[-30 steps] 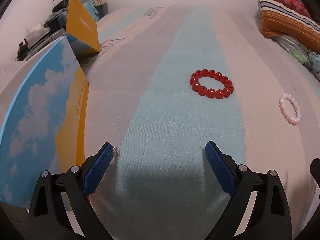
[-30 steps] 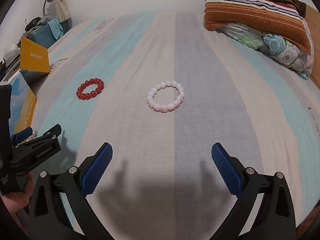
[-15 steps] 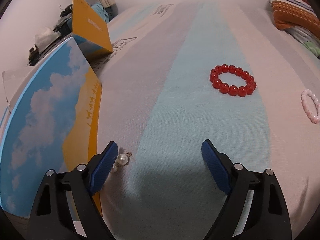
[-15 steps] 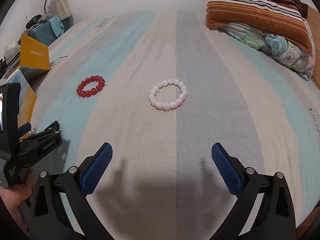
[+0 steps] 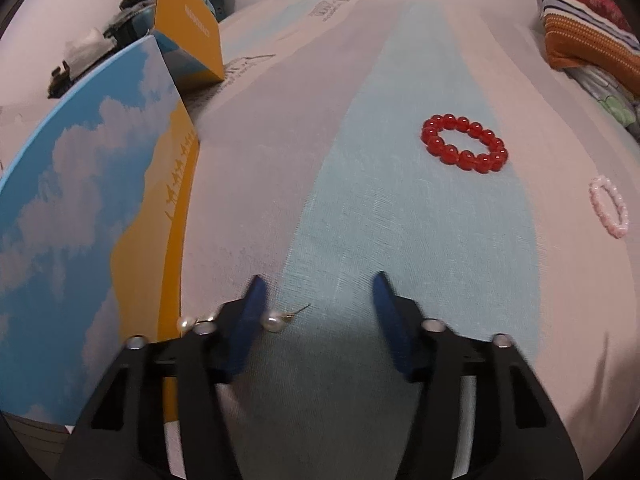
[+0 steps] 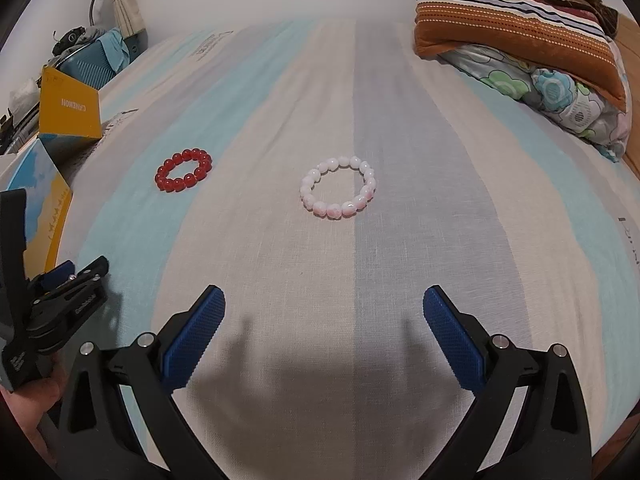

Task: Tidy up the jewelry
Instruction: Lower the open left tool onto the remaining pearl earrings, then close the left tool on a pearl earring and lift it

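Left tool [image 5: 318,290] nearer; second pearl earring [image 5: 185,323] half-hidden behind it.

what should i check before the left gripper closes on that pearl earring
1. Left gripper open wide enough: ok, jaws apart.
2. Pearl earring between the fingers: ok, but it lies right beside the left finger, off centre.
3. Second pearl out of the way: ok, it sits outside that finger, next to the blue box.
4. Earring hook free: ok, it points into the gap.
5. Fingers low enough on the bedsheet: cannot tell.
6. Right gripper clear: ok, open and empty, facing the pink bracelet.
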A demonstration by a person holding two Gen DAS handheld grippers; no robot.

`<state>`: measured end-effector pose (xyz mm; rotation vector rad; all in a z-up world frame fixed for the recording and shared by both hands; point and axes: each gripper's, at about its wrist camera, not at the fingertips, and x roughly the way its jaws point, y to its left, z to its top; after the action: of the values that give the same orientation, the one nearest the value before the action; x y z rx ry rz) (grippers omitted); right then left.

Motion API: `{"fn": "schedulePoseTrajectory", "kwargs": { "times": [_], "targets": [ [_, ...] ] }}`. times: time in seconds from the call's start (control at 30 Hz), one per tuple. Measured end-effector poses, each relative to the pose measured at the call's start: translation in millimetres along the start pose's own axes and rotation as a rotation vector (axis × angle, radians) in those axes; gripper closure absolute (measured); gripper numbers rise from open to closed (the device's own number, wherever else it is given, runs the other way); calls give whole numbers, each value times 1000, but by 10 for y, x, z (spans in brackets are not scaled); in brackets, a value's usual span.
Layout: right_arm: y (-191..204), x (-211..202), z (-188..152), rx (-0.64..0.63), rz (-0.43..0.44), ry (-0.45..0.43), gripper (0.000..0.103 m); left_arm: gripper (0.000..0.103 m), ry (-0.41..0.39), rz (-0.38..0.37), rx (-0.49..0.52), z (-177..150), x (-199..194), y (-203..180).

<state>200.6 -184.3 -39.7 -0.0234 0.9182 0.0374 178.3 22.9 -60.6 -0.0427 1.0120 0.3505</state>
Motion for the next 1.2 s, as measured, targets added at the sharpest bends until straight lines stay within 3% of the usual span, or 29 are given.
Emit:
{"fn": "schedulePoseTrajectory", "kwargs": {
  "times": [0.13, 0.2, 0.23, 0.3, 0.6, 0.8, 0.97, 1.1, 1.13, 1.17, 1.2],
  "targets": [
    [21, 1, -8, -5, -2, 0, 8, 81, 8, -24, 3, -26, -23, 44],
    [34, 1, -10, -11, -6, -1, 8, 97, 20, -43, 11, -5, -30, 90],
    [36, 6, -6, -12, -7, -1, 8, 99, 30, -56, 9, 13, -22, 118],
    [40, 29, -1, -12, -6, 3, 8, 101, 49, -83, 1, 47, -1, 168],
    [2, 101, -9, -14, -13, 18, 8, 100, 46, -65, 58, 63, -95, 115],
    [-12, 98, -17, -13, -3, 18, 8, 101, 63, -136, 70, 45, -154, 63],
    [-64, 117, -2, 2, 4, 22, 8, 101, 48, -144, 81, 82, -260, 25],
    [-57, 126, -9, 5, 9, 27, 8, 91, 47, -117, 55, 49, -326, 90],
    [-45, 128, -11, 2, 11, 28, 8, 84, 43, -94, 48, 32, -335, 104],
    [-34, 128, -14, -1, 13, 29, 8, 63, 36, -81, 38, 13, -345, 111],
    [-23, 128, -19, -3, 15, 30, 8, 57, 30, -69, 28, -12, -354, 115]
  ]
}}
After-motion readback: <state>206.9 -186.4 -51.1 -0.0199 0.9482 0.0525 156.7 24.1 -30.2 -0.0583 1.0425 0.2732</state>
